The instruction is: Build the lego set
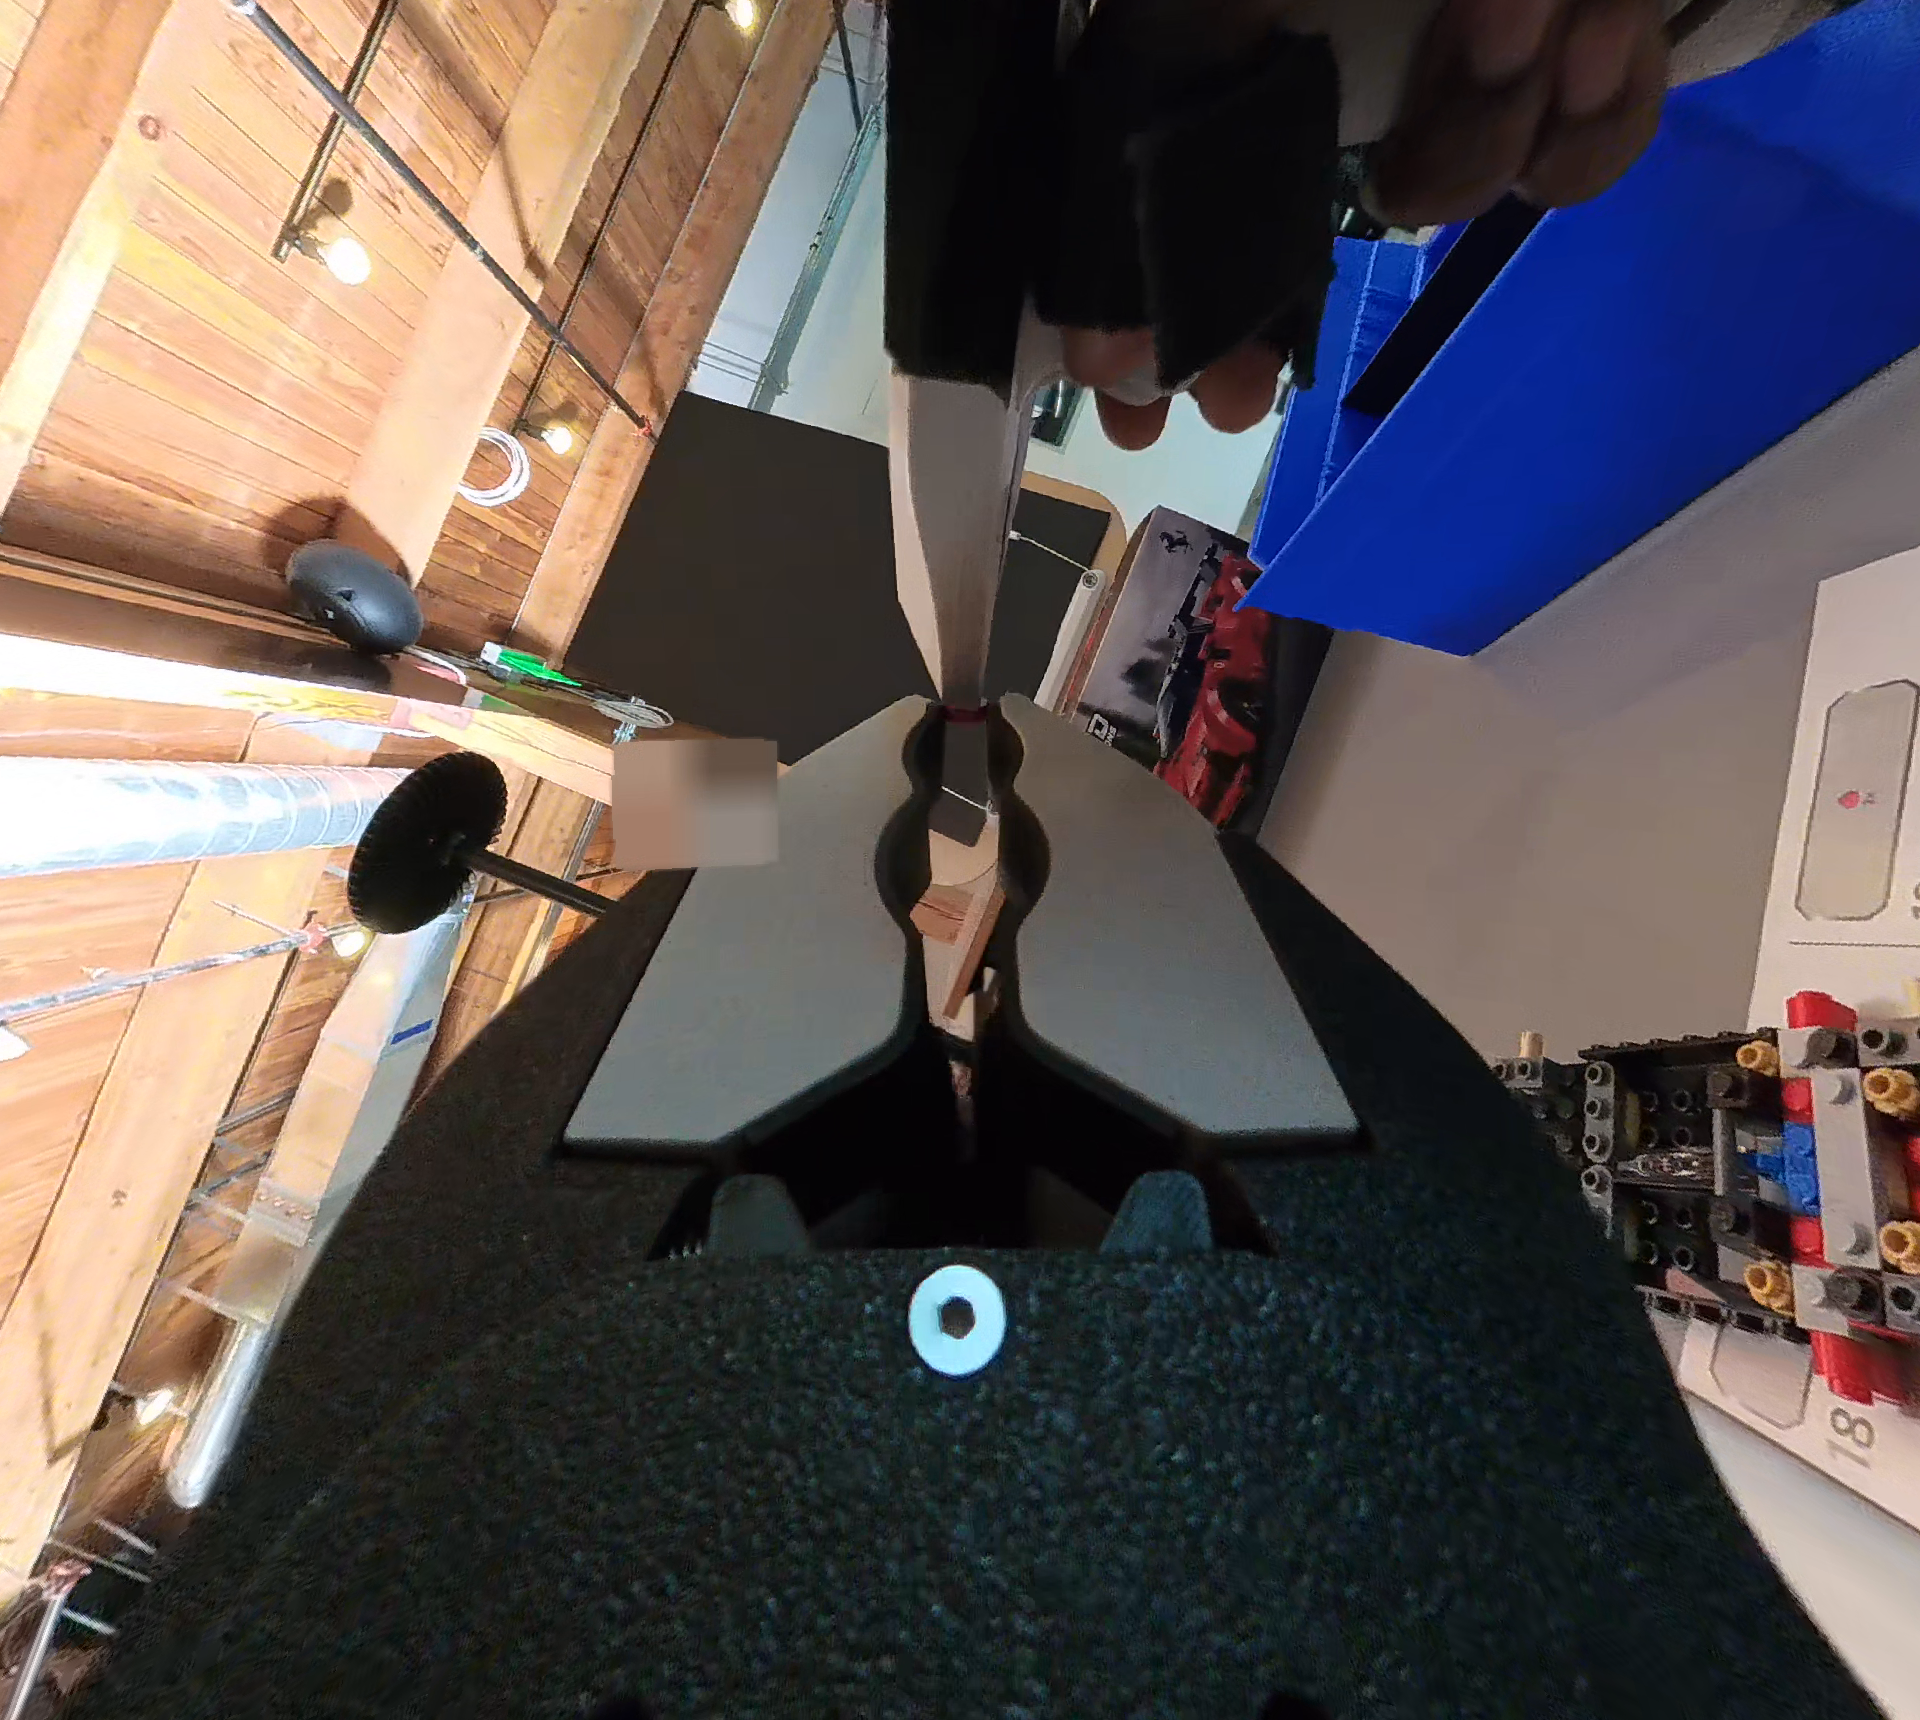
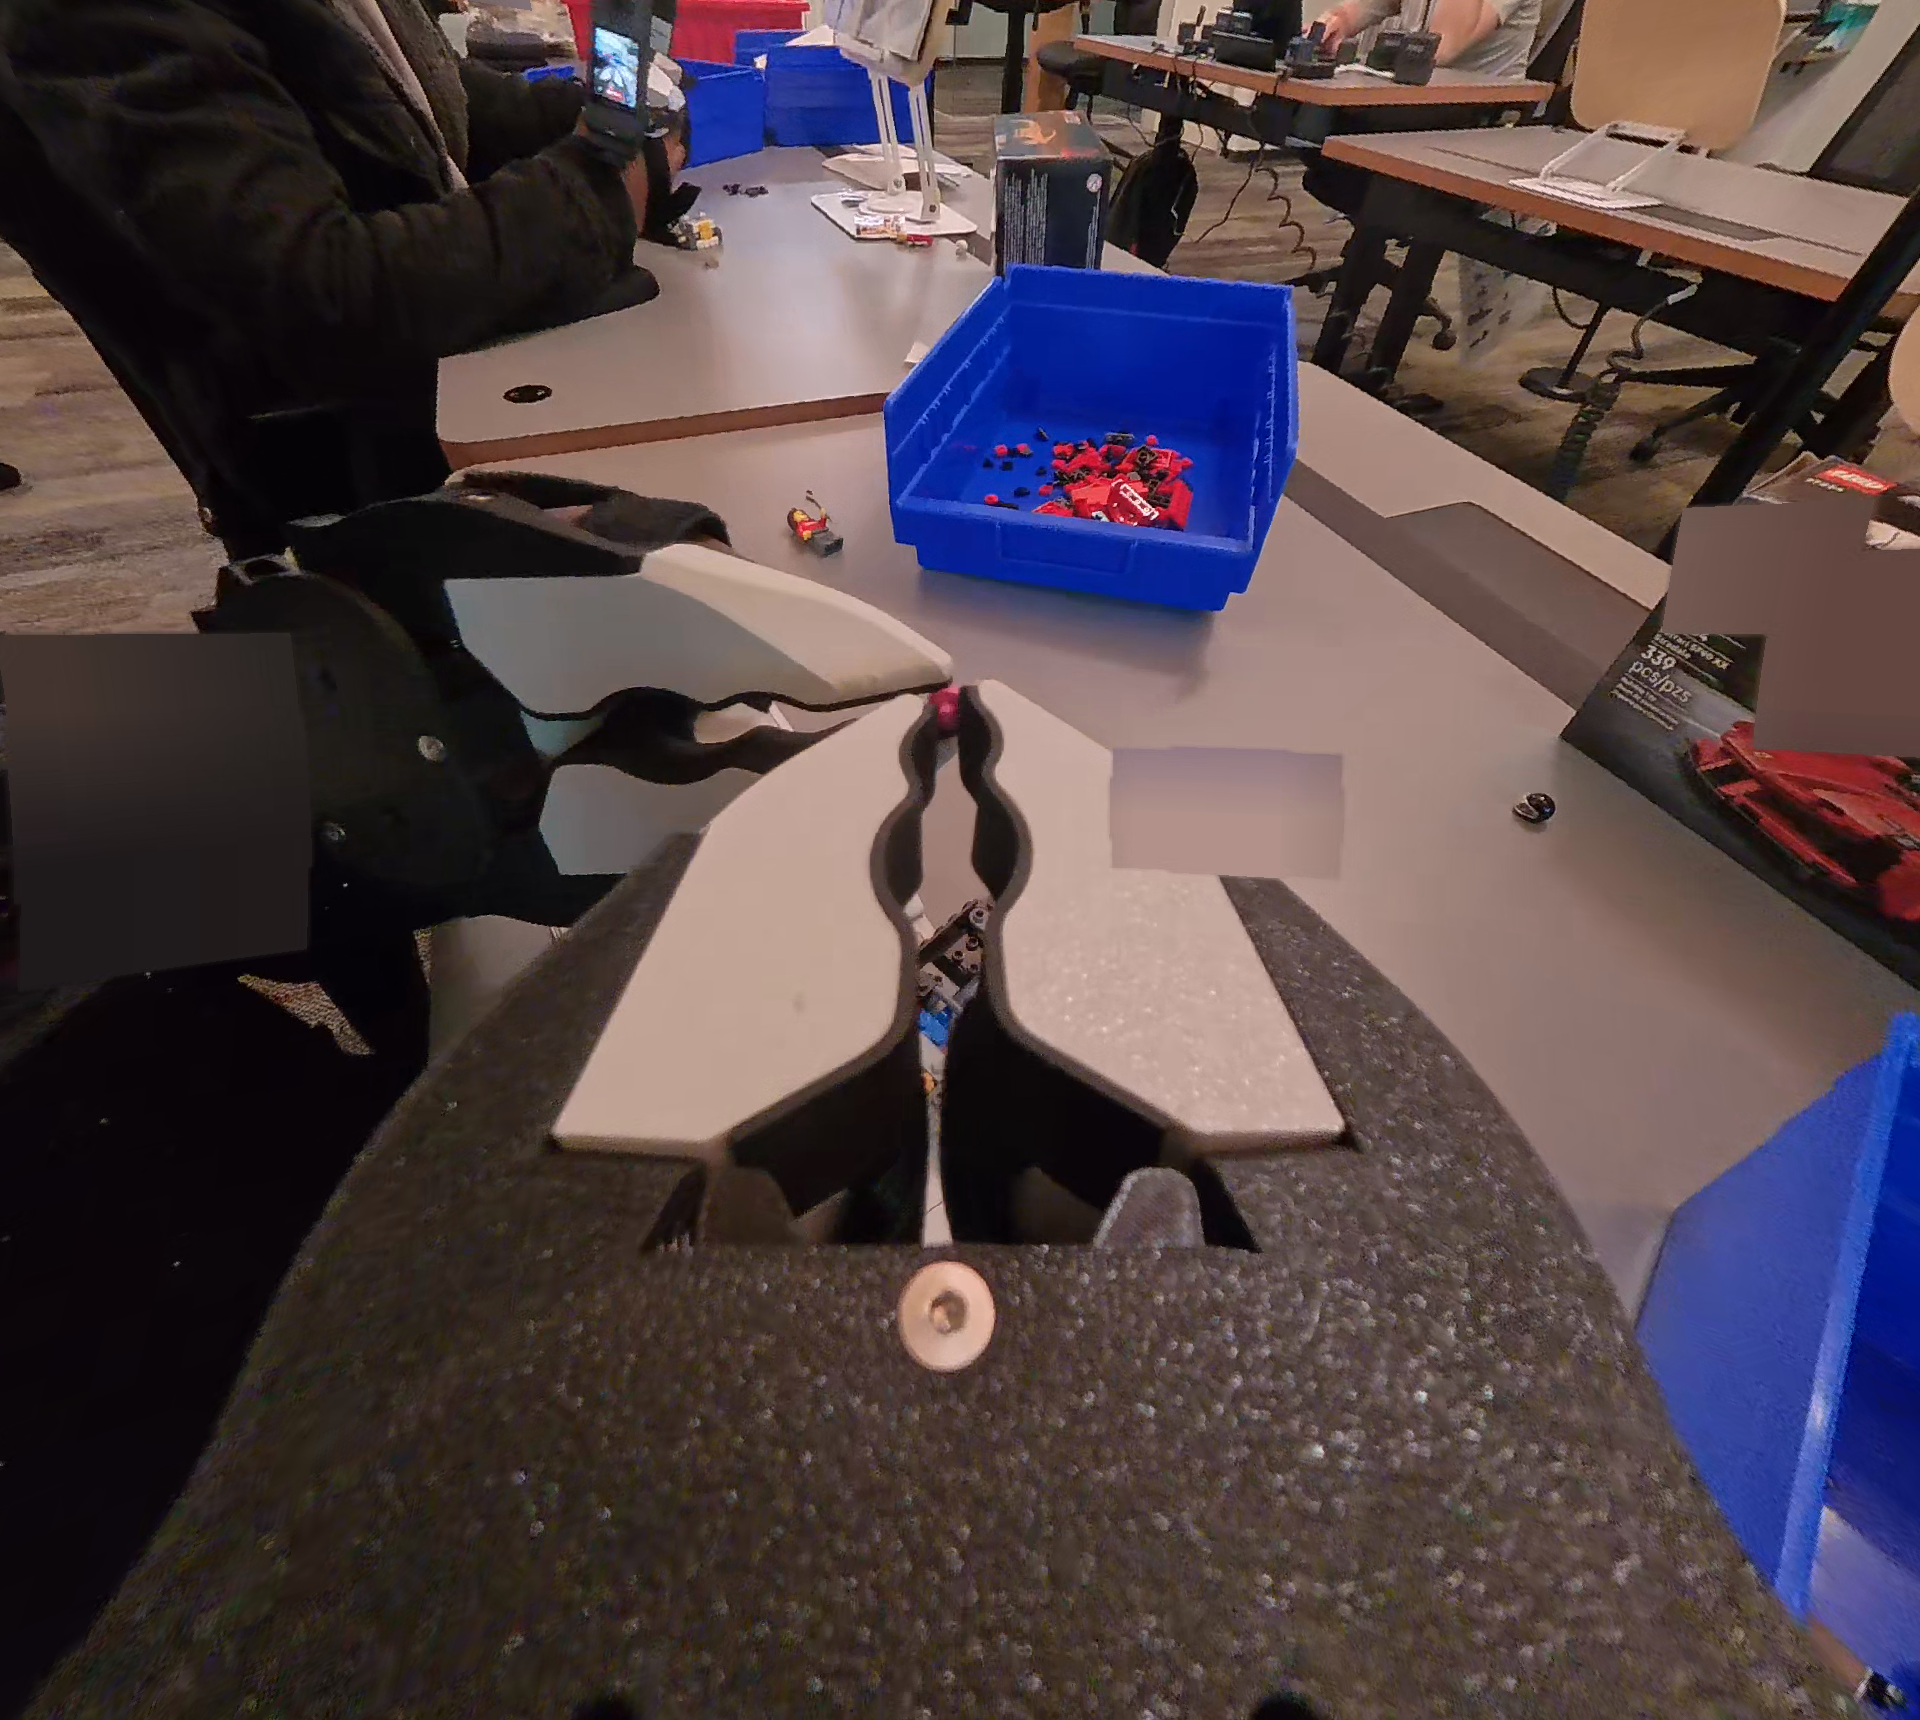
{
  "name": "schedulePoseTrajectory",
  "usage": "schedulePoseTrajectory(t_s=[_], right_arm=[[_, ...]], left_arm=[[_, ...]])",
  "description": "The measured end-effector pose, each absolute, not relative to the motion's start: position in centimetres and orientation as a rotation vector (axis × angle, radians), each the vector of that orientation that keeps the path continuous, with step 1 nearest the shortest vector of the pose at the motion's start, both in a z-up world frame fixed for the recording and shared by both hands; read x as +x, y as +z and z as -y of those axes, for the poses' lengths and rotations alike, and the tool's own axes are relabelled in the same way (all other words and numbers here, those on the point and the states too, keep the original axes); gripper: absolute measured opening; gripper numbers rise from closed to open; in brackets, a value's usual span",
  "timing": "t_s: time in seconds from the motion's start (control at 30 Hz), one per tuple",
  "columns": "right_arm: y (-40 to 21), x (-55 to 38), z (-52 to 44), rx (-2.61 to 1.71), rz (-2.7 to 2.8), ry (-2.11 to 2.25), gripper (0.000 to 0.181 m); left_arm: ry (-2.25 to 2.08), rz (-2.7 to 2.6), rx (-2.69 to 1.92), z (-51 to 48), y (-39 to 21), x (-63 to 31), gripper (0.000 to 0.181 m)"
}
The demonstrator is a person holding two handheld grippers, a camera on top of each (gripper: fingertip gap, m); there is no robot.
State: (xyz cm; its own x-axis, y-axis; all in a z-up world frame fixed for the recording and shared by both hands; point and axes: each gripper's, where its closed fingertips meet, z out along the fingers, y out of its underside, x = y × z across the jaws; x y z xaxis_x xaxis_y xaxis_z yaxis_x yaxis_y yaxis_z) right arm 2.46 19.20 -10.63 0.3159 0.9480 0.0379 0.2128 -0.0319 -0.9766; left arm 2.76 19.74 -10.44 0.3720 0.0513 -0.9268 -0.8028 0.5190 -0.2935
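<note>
A small red piece (image 1: 964, 714) sits between the tips of my left gripper (image 1: 964, 706), whose jaws are nearly closed on it. My right gripper (image 1: 961, 688) comes in from above, and its tapered white tips meet the same piece. In the right wrist view the red piece (image 2: 948, 709) is pinched at the tips of my right gripper (image 2: 951, 699), with my left gripper (image 2: 935, 678) touching it from the left. The partly built model (image 1: 1766, 1182) in black, red and grey lies on the table; part of it shows below the right fingers (image 2: 956, 943).
A blue bin (image 2: 1226, 340) holds red and black pieces. A second blue bin (image 2: 1787, 1358) is near right. A set box (image 2: 1766, 787), a small figure (image 2: 816, 522), an instruction sheet (image 1: 1860, 797) and a black gear on an axle (image 1: 436, 839) are nearby. People work at other tables. The grippers are tip to tip, or close to it. The partly built model (image 1: 1766, 1182) is about equally far from each gripper, around 15 cm.
</note>
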Motion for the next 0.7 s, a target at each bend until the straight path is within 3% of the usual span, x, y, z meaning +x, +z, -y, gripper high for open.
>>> schedulePoseTrajectory(t_s=[0.37, 0.47, 0.57, 0.7], right_arm=[[-11.1, 2.9, -19.2, -1.491, 1.13, 0.825, 0.002], [-11.3, 3.5, -19.7, -1.501, 1.13, 0.803, 0.002], [-11.6, 5.0, -20.4, -1.529, 1.136, 0.771, 0.002], [-13.5, 6.5, -20.6, -1.606, 1.191, 0.714, 0.002]], left_arm=[[0.607, -1.059, -0.886, -19.7, -10.9, 3.2, 0.007], [0.5, -1.058, -1.077, -21.0, -12.1, 2.0, 0.013], [0.234, -1.035, -1.425, -22.8, -15.0, -1.2, 0.021], [-0.437, -1.116, -1.818, -20.7, -18.9, -2.8, 0.022]])
